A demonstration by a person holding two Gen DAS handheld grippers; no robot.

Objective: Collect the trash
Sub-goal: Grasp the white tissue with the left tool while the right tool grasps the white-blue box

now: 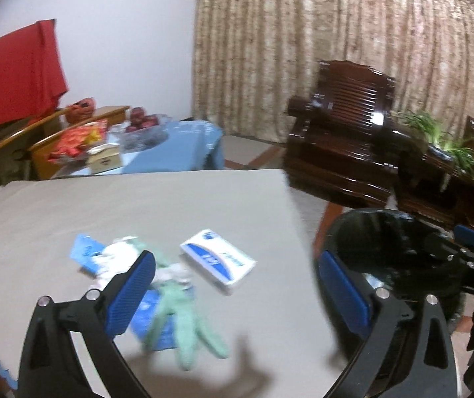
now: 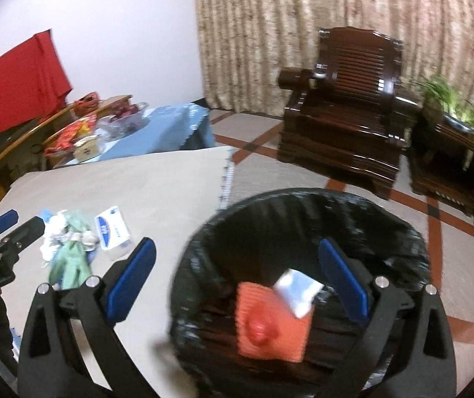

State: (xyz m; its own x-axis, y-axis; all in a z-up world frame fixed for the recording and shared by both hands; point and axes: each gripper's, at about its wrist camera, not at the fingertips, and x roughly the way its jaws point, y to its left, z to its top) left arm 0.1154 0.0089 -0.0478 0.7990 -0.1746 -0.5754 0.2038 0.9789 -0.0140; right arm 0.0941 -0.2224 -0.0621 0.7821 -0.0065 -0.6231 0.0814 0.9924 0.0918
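A pile of trash lies on the grey table (image 1: pixel 137 205): a green glove (image 1: pixel 184 318), crumpled white tissue (image 1: pixel 117 258), blue wrappers (image 1: pixel 83 248) and a white-and-blue box (image 1: pixel 218 265). My left gripper (image 1: pixel 237 295) is open and empty above the pile. A black-lined trash bin (image 2: pixel 303 219) stands beside the table's right edge. My right gripper (image 2: pixel 237 282) is open over the bin. An orange packet (image 2: pixel 273 325) and a silver-white wrapper (image 2: pixel 298 290) are in the bin below it. The pile also shows in the right wrist view (image 2: pixel 71 235).
A dark wooden armchair (image 2: pixel 346 116) and a side table with a green plant (image 2: pixel 452 106) stand behind the bin. A blue-covered table (image 1: pixel 170 149) with fruit, snacks and a tissue box sits at the back left. A red cloth (image 1: pixel 15 73) hangs at the left.
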